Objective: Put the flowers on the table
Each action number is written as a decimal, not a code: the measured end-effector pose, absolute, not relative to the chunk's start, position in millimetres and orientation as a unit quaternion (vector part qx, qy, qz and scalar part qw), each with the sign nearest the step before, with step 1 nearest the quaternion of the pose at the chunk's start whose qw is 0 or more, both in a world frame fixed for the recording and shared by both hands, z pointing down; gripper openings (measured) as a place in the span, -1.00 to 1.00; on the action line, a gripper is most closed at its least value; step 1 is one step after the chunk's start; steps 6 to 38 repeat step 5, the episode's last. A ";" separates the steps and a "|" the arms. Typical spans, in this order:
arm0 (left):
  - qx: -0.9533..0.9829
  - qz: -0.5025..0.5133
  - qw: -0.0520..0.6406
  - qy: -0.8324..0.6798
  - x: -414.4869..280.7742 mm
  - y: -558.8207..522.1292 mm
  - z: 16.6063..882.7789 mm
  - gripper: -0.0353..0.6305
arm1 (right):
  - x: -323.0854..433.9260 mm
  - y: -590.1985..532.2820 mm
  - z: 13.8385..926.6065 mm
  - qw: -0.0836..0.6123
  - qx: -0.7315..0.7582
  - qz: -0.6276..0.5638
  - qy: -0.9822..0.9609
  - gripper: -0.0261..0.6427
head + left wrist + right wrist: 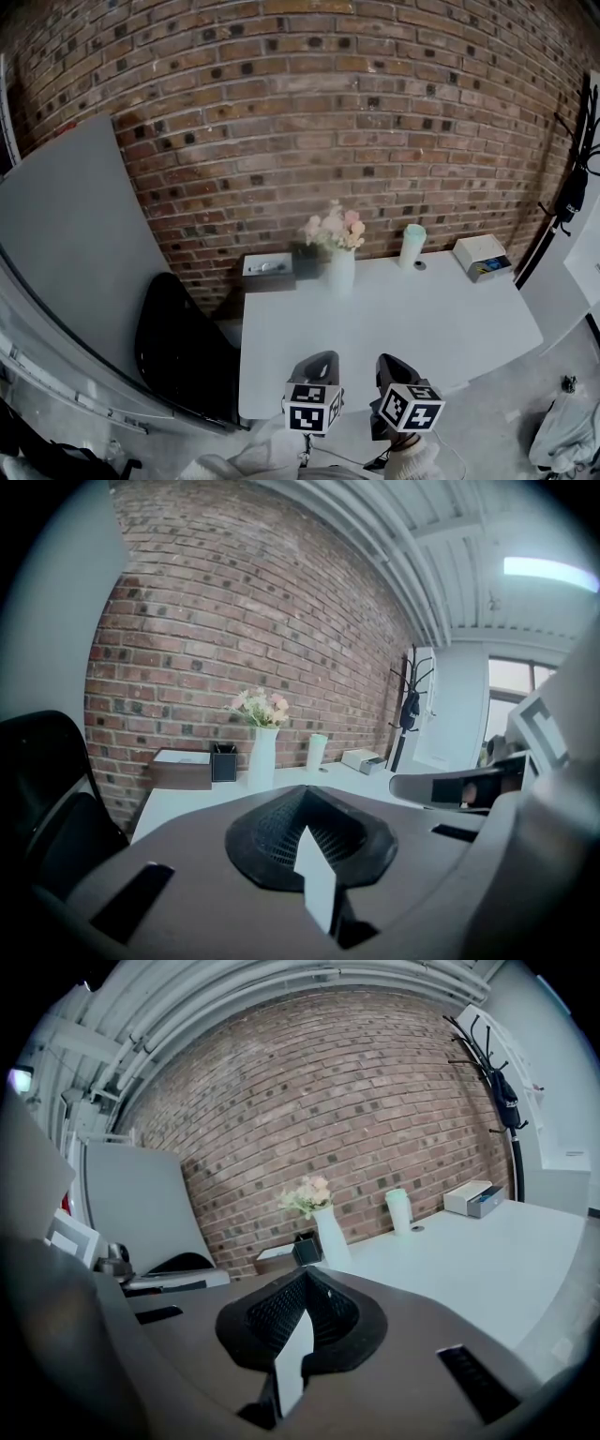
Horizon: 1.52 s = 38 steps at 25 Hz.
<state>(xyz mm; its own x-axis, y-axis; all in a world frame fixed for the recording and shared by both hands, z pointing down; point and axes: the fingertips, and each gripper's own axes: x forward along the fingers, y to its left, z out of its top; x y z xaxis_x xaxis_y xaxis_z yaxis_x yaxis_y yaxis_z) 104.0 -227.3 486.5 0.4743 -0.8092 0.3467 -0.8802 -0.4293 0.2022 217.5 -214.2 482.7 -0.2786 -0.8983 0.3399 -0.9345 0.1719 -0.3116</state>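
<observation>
Pale pink flowers [333, 228] stand upright in a white vase [341, 270] at the back of the white table [422, 323], close to the brick wall. The same flowers [258, 705] show in the left gripper view, and the flowers [305, 1194] also show in the right gripper view. My left gripper [317, 361] and right gripper [394, 366] hover side by side at the table's near edge, well short of the vase. Both are shut with nothing between the jaws. The left gripper [302, 794] and the right gripper [305, 1279] point toward the vase.
A dark pen holder [305, 261] and a tissue box [268, 267] sit left of the vase. A pale cup [412, 246] and a white box [483, 256] stand to its right. A black chair [183, 347] is left of the table; a coat rack [572, 187] stands at right.
</observation>
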 end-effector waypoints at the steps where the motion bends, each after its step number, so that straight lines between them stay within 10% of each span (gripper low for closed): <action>1: 0.840 0.100 0.180 -0.502 103.6 -227.6 487.6 -0.87 | 217.4 -214.7 483.0 0.038 0.600 0.234 -0.764 -0.85; 38: 0.841 0.100 0.179 -0.500 101.7 -229.6 490.4 -0.87 | 217.2 -217.7 484.1 0.038 0.605 0.231 -0.761 -0.85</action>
